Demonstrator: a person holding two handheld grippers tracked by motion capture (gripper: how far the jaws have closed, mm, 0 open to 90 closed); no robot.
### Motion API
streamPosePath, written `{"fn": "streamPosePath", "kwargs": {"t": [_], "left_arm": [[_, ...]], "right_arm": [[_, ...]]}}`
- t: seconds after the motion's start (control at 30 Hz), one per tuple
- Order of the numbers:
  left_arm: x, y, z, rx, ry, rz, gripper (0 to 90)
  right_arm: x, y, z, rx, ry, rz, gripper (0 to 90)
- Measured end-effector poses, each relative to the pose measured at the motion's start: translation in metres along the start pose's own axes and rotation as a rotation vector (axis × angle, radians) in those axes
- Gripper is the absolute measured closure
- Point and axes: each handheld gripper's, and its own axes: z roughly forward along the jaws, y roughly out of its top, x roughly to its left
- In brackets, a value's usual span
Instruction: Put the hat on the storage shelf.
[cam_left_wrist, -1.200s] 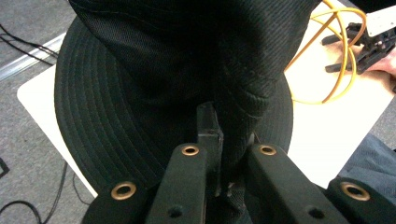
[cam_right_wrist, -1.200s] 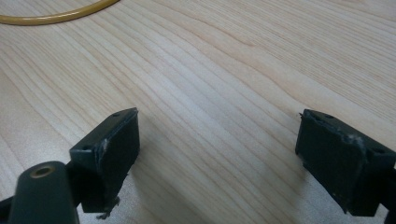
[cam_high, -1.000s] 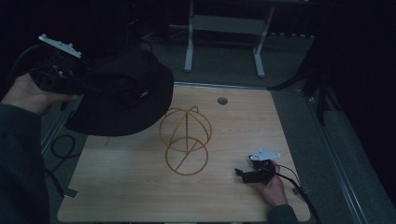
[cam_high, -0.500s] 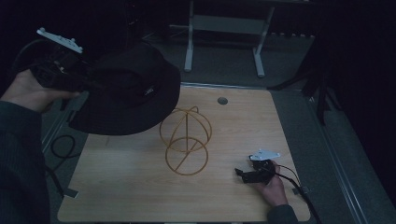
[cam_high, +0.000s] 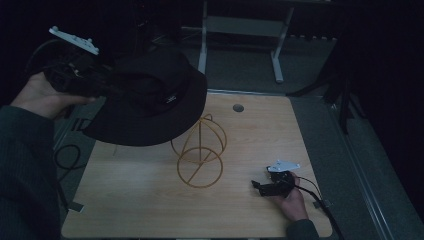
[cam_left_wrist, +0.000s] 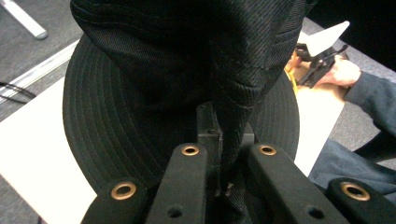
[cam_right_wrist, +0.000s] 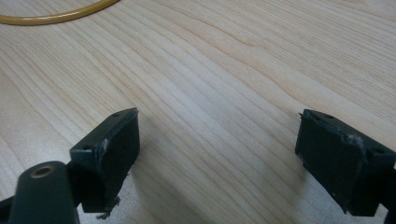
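A black bucket hat (cam_high: 150, 100) hangs in the air over the table's far left, held by its crown fabric in my left gripper (cam_high: 107, 87), which is shut on it. In the left gripper view the pinched fold of the hat (cam_left_wrist: 187, 70) rises between the closed jaws of the left gripper (cam_left_wrist: 219, 154). A yellow wire stand (cam_high: 200, 150) with a round base stands at the table's middle, just right of and below the hat's brim. My right gripper (cam_high: 257, 186) rests on the table near the front right, open and empty; in its own view the right gripper (cam_right_wrist: 217, 149) has bare wood between its jaws.
The wooden table (cam_high: 150, 200) has a round grommet hole (cam_high: 238, 107) near its far edge. A grey desk frame (cam_high: 240, 30) stands on the floor behind. Cables (cam_high: 65, 155) lie on the floor at left. An arc of the stand's base ring (cam_right_wrist: 51, 16) is in the right gripper view.
My left gripper has carried the hat to the right and a little farther over the table, closer to the wire stand. The right gripper has stayed put.
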Motion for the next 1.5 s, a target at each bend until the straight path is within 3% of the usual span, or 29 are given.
{"fn": "streamPosePath", "kwargs": {"t": [0.57,0.87,1.23,1.5], "left_arm": [[-0.021,0.017,0.026,0.017,-0.068,0.075,88.3],[-0.033,0.024,0.048,0.053,-0.104,0.118,88.1],[-0.042,0.025,0.068,0.078,-0.127,0.137,87.7],[-0.042,0.02,0.084,0.102,-0.124,0.133,87.1]], "right_arm": [[0.0,0.0,0.0,0.001,0.0,-0.001,13.6],[0.0,0.0,0.0,0.002,0.001,-0.001,13.6],[0.0,0.0,0.0,0.001,0.002,-0.001,13.6],[0.0,0.0,0.0,0.001,0.002,-0.001,13.6]]}}
